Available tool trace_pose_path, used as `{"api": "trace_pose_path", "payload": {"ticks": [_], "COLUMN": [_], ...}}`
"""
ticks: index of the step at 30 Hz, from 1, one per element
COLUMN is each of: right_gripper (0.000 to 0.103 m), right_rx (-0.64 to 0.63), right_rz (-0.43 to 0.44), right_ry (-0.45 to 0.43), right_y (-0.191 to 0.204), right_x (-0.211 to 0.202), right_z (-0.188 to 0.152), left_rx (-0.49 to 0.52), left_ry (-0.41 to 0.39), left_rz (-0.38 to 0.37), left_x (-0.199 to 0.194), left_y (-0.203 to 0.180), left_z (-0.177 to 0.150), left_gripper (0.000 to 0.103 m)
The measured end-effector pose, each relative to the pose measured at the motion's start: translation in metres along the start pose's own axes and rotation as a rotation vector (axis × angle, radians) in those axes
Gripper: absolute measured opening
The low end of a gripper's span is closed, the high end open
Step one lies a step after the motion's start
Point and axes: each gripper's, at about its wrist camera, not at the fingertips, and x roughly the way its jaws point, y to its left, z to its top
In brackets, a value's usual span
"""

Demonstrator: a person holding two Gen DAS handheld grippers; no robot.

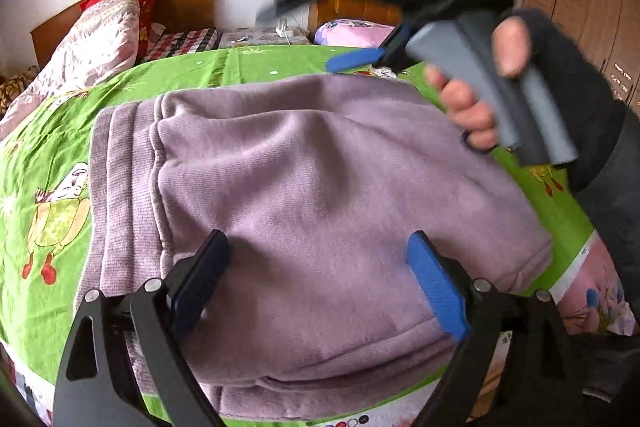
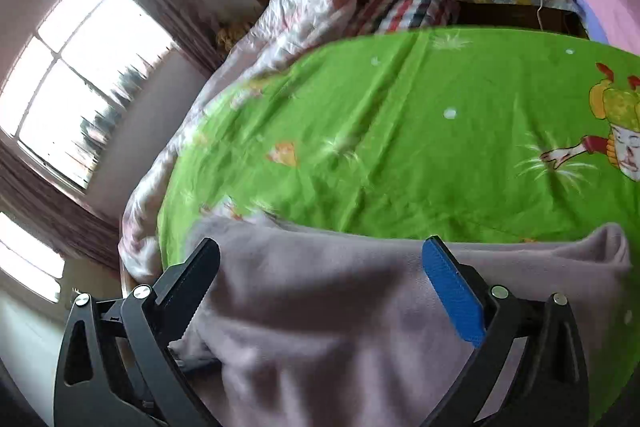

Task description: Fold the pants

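Left wrist view: the pants [image 1: 304, 211], lilac and thick, lie in a folded bundle on the green sheet [image 1: 48, 155] of the bed, waistband ribs to the left, several layers stacked at the near edge; the left gripper [image 1: 320, 279] hovers over the near part with its fingers spread wide and nothing between them; the right gripper [image 1: 400, 39] is above the far right corner, blurred, gripped by the hand [image 1: 476, 95], one blue finger showing, and whether its fingers are parted cannot be told from here.

Right wrist view: the right gripper [image 2: 324, 287] has its fingers apart and released, with cloth of the pants [image 2: 340, 315] spread below and between them but not pinched; the far edge of the cloth lies against bare sheet [image 2: 400, 131]; a quilt [image 2: 304, 7] is heaped well beyond.

Risks, as I judge them: the bundle is plump and the top layer bulges, so it may spring open once left alone; a finger brushing the fleece could snag it and drag the stack askew; a pinch at the near edge may take only the top layer and peel the fold apart; the blur suggests quick motion, which makes a clip of the corner likelier.
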Motion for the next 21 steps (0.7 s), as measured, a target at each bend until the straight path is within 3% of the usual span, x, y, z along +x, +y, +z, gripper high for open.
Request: {"api": "trace_pose_path", "payload": {"ticks": [2,4,6,8,10,11,15,17,21], "right_gripper": [0.099,0.099,0.098,0.098,0.098,0.098,0.098,0.098,0.098], "right_rx": [-0.024,-0.076,-0.107,-0.087,-0.063,-0.084,-0.318,-0.418,-0.633], "right_rz": [0.119,0.163,0.081,-0.039,0.023,0.012,-0.215,-0.235,-0.195], "right_ry": [0.029,0.094,0.187,0.186,0.119,0.078,-0.096,-0.106,0.032], "right_y": [0.014,0.033,0.034,0.026,0.023,0.026,0.051,0.054,0.045], "right_x": [0.002,0.016,0.046,0.055,0.04,0.032,-0.015,-0.035,-0.042], "right_z": [-0.004,-0.012,-0.017,-0.018,-0.017,-0.016,-0.023,-0.033,-0.056], "left_rx": [0.0,0.006,0.009,-0.005,-0.038,-0.05,-0.129,-0.197,-0.286], "left_ry": [-0.008,-0.012,-0.014,-0.022,-0.047,-0.072,-0.15,-0.126,0.02], "left_rz": [0.002,0.008,0.01,0.006,-0.045,-0.078,-0.119,-0.181,-0.307], "left_x": [-0.003,-0.001,-0.001,-0.005,-0.023,-0.034,-0.06,-0.049,0.002], "left_y": [0.001,-0.002,-0.004,-0.004,-0.002,0.0,0.034,0.056,0.08], "left_z": [-0.003,-0.003,-0.002,0.001,0.008,0.013,0.051,0.067,0.077], "left_gripper": [0.092,0.094,0.094,0.09,0.09,0.09,0.091,0.091,0.091]}}
